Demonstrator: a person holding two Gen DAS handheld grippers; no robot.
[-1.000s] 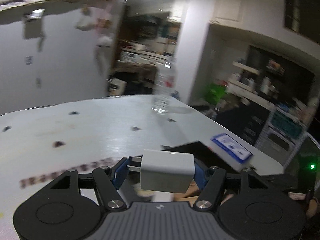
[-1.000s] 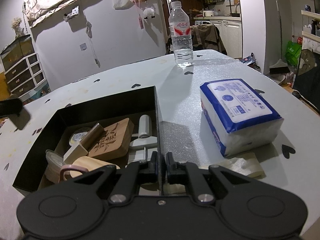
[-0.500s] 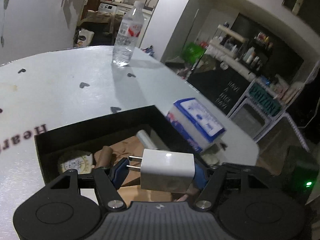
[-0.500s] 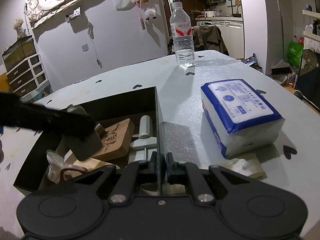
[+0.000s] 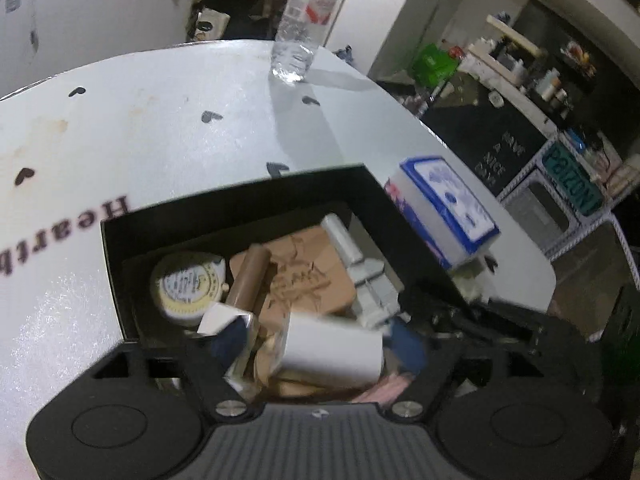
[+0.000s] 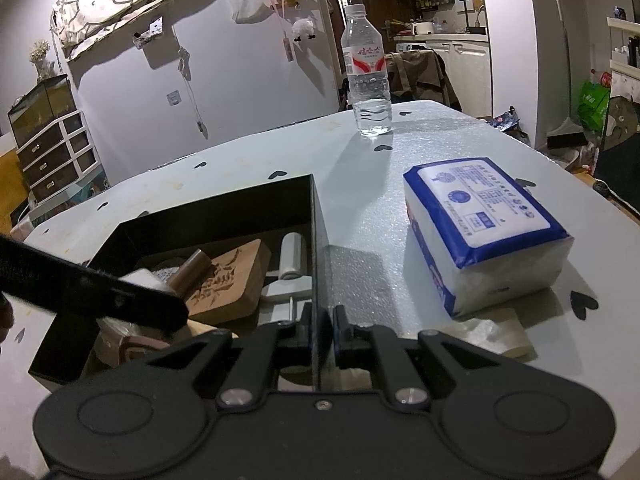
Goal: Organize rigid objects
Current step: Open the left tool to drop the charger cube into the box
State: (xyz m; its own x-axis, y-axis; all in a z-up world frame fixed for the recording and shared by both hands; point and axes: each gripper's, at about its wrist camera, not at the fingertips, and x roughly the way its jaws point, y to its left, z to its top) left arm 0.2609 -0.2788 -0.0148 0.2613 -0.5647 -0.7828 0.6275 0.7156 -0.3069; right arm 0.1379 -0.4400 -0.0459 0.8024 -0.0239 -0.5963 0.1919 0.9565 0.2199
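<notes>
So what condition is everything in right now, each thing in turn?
Left gripper: jaws just opened, white charger loose between them.
Right gripper: shut on the black box's wall.
Black box: open-topped, partly filled.
Water bottle: upright, capped.
Tissue pack: sealed, lying flat.

A box (image 6: pixel 224 216) sat on the surface (image 6: pixel 360 240), holding a wooden block (image 6: pixel 232 276), a tin (image 5: pixel 188 284) to its left and a charger (image 5: pixel 332 344) nearest the camera. A tissue pack (image 6: pixel 480 224) lay right of the box, a bottle (image 6: pixel 368 76) behind both.
</notes>
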